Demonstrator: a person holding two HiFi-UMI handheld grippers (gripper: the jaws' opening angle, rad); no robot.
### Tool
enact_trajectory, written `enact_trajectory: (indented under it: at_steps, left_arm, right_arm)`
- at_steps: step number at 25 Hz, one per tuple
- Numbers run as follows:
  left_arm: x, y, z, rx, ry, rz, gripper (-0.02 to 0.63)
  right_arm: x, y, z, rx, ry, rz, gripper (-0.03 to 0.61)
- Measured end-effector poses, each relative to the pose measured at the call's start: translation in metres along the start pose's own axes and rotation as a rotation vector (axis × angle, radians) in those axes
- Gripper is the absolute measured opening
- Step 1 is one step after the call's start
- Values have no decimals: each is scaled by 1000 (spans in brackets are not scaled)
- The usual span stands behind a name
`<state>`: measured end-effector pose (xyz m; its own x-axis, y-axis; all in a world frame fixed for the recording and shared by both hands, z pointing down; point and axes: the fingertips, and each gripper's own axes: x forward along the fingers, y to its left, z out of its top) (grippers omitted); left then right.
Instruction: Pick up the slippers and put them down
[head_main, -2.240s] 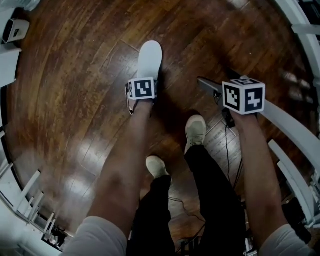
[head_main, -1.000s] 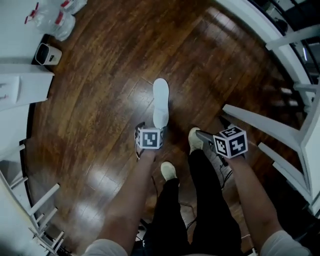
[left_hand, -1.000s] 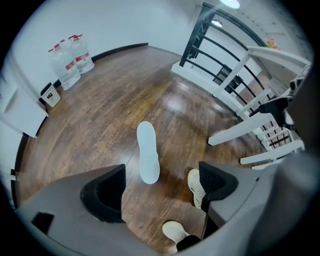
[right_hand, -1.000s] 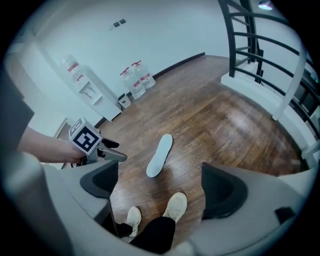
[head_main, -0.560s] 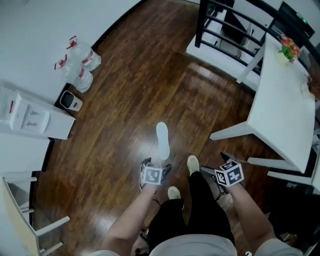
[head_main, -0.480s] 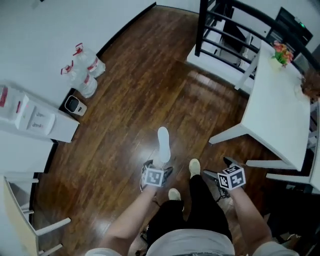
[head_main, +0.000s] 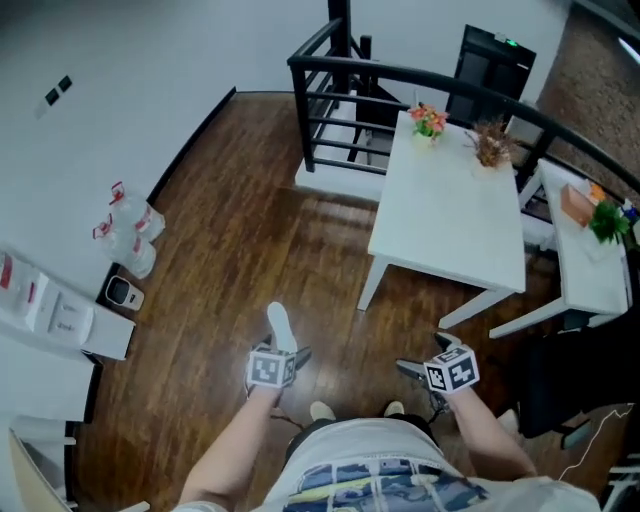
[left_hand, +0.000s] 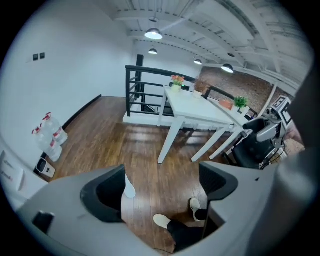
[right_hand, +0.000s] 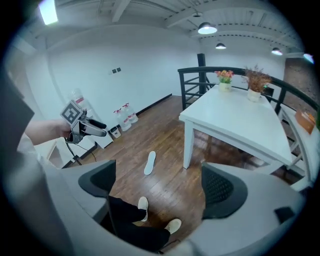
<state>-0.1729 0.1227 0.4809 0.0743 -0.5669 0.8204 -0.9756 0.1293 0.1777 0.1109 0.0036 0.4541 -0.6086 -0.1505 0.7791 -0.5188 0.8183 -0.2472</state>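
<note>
One white slipper (head_main: 280, 326) lies flat on the dark wooden floor (head_main: 230, 250), just ahead of the person's feet (head_main: 322, 411) and to the left of the white bench (head_main: 450, 210) in the head view. The left hand-held gripper (head_main: 283, 355) hangs above the floor, clear of the slipper, released, with nothing between its jaws. The right hand-held gripper (head_main: 425, 352), off to the side, is also released and empty.
</note>
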Motion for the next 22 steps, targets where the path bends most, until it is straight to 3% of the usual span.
enact_trajectory:
  at_steps: [5, 12, 16, 22]
  left_arm:
    - [-2, -106, 43, 17, -20, -51, 456]
    - [17, -249, 100, 140, -43, -148, 456]
    - [20, -305, 103, 196, -39, -180, 456]
    - [25, -354, 90, 229, -17, -207, 456]
  right_arm:
    - [-92, -69, -22, 62, -73, -34, 541]
    - [-189, -168, -56, 135, -219, -128, 541]
    - [-222, -195, -84, 178, -262, -164, 540]
    - [-251, -212, -120, 194, -264, -174, 539]
